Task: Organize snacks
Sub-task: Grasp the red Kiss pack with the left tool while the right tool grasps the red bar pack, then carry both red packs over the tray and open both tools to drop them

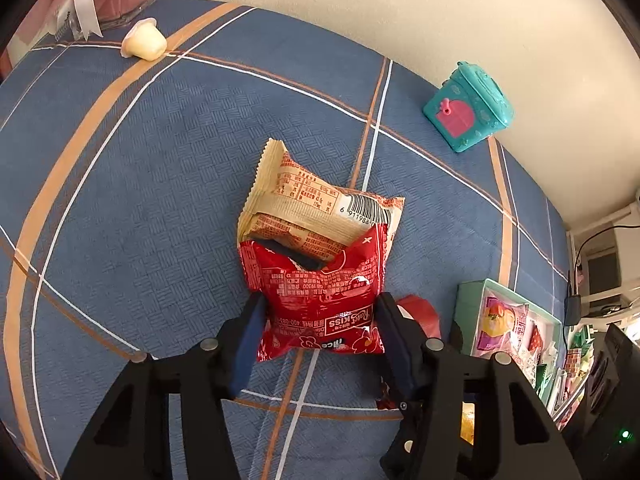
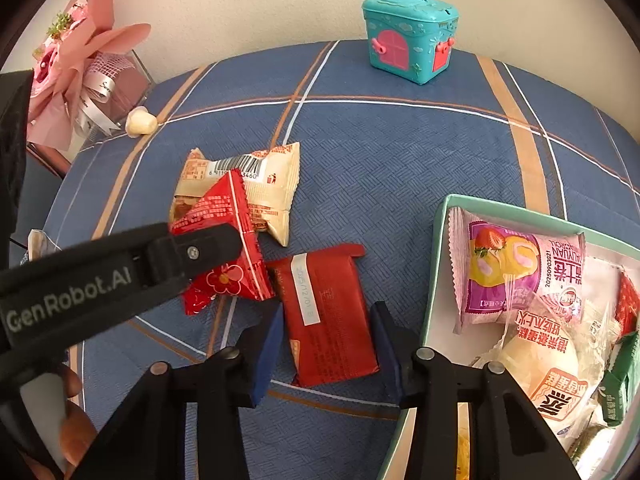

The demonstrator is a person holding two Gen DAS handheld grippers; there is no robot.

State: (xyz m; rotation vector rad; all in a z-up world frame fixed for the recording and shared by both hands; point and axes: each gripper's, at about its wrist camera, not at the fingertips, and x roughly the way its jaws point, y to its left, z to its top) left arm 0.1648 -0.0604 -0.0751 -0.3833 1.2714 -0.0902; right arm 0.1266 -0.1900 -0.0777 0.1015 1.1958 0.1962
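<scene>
Blue plaid tablecloth [image 2: 400, 152] spread over the whole surface, pale wall behind. Mint-green box [image 2: 436, 264] at the cloth's near right corner, packed with wrapped snacks, a pink strawberry roll packet [image 2: 524, 272] on top. Left of the box, right gripper [image 2: 328, 344] pinching a dark red packet [image 2: 328, 312] flat on the cloth. Further left of the box, left gripper [image 1: 320, 316] clamped on a bright red snack bag [image 1: 320, 292], resting against a beige packet [image 1: 316, 208]. Teal toy house [image 2: 408, 40] far behind the box; small jelly cup [image 2: 141, 122] far left, beside a pink bouquet [image 2: 76, 64]
</scene>
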